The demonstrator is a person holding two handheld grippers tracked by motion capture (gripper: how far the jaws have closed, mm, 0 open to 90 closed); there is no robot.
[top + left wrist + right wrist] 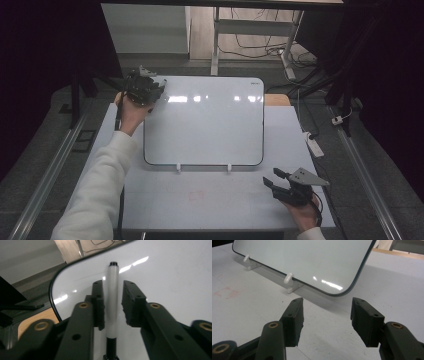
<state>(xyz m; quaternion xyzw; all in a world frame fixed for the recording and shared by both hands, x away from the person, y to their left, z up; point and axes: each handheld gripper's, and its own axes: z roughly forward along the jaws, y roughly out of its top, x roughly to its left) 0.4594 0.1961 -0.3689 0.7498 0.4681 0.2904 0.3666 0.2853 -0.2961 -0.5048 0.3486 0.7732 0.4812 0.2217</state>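
A white marker with a black end cap lies on the whiteboard near its far left corner. My left gripper stands over that corner, and its jaws straddle the marker. The left pad sits against the barrel, while a gap shows beside the right pad, so the gripper is open. My right gripper rests over the table's front right, short of the whiteboard's near corner. Its jaws stand open and empty.
The whiteboard lies on a grey table and has two white clips on its near edge. A faint red mark is on the table's front. A power strip lies past the right edge, with cables on the floor behind.
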